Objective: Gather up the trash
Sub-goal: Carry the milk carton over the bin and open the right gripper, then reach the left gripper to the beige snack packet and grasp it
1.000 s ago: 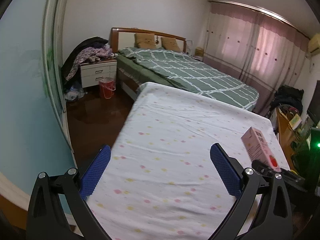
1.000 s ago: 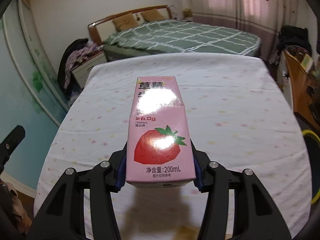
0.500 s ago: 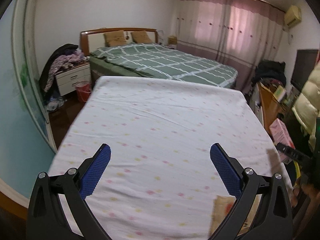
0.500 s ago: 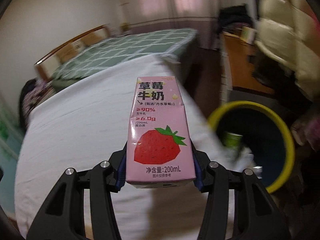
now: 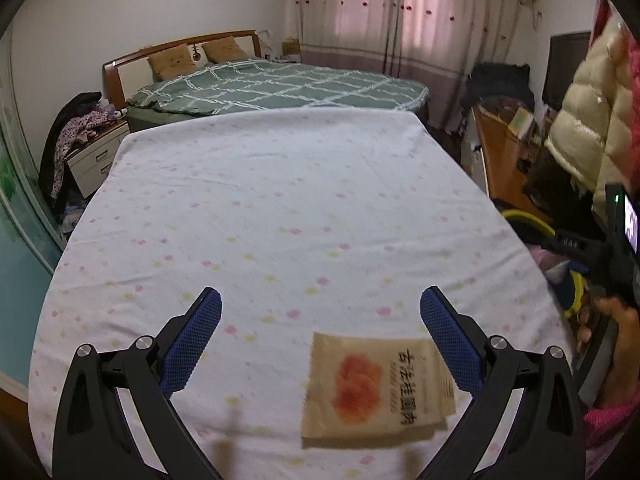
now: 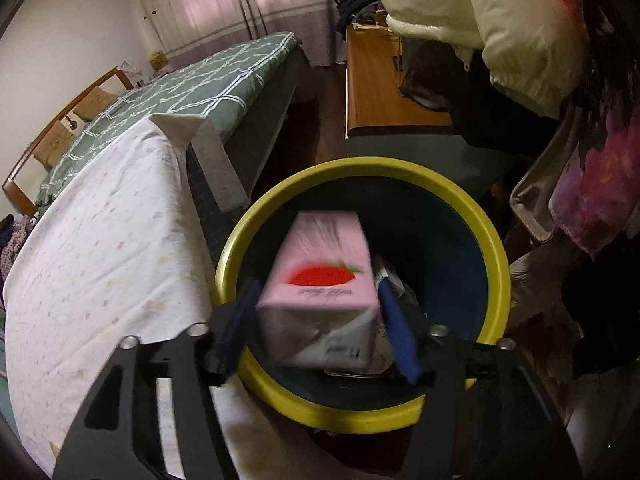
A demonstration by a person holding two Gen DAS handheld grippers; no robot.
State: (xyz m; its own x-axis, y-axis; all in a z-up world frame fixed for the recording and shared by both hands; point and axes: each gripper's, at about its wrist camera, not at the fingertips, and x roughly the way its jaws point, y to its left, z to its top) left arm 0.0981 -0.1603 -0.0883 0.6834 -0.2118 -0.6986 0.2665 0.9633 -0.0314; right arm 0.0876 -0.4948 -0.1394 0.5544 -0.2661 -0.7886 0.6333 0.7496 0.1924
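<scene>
A pink strawberry milk carton (image 6: 320,276) is blurred and tilted between the fingers of my right gripper (image 6: 320,304), over the mouth of a yellow-rimmed dark bin (image 6: 496,264). The fingers stand apart from the carton's sides, so the gripper looks open and the carton loose. Other trash lies in the bin. My left gripper (image 5: 320,316) is open above the spotted white sheet (image 5: 260,208). A tan snack wrapper (image 5: 372,384) with an orange picture lies flat on the sheet, by the left gripper's right finger (image 5: 448,344).
The bin's rim (image 5: 528,218) shows beside the bed's right edge. A green checked bed (image 5: 272,84) lies beyond. A wooden desk (image 6: 380,80) and hanging coats (image 6: 500,20) stand right of the bin. A nightstand (image 5: 92,160) with clothes is at the far left.
My right gripper swung from over the bed to above the bin and opened; the carton tipped forward, blurred. My left gripper turned right, bringing the wrapper fully into view.
</scene>
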